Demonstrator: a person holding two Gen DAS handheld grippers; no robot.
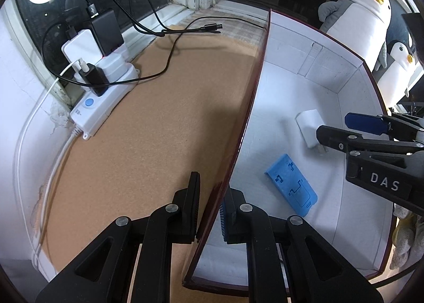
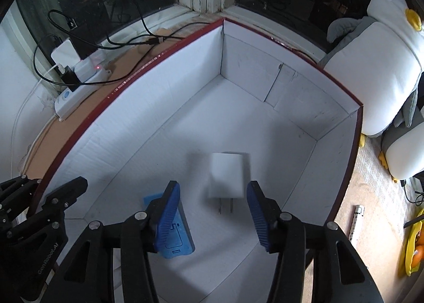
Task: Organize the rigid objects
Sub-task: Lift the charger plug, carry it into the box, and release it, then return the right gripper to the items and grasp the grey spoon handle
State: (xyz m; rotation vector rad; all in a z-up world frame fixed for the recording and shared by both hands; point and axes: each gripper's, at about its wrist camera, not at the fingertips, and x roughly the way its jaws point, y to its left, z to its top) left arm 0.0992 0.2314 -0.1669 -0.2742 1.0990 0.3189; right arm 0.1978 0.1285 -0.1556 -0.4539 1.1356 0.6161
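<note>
A white-lined cardboard box [image 2: 265, 85] with a dark red rim stands on a cork mat. On its floor lie a white plug charger [image 2: 226, 175], blurred in the right wrist view, and a blue plastic plate [image 2: 180, 239] with cut-out slots. My right gripper [image 2: 212, 183] is open above the charger, its blue pads apart from it on either side. The left wrist view shows the charger [image 1: 308, 122], the blue plate [image 1: 291, 181] and the right gripper [image 1: 332, 125]. My left gripper [image 1: 212, 183] is shut on the box's left wall [image 1: 249, 106], one finger on each side.
A white power strip [image 1: 100, 106] with chargers and black cables sits at the back left of the cork mat [image 1: 159, 117], under the window. Two penguin plush toys [image 2: 379, 64] stand right of the box. A white stick [image 2: 356, 223] and a yellow object [image 2: 413, 244] lie beyond.
</note>
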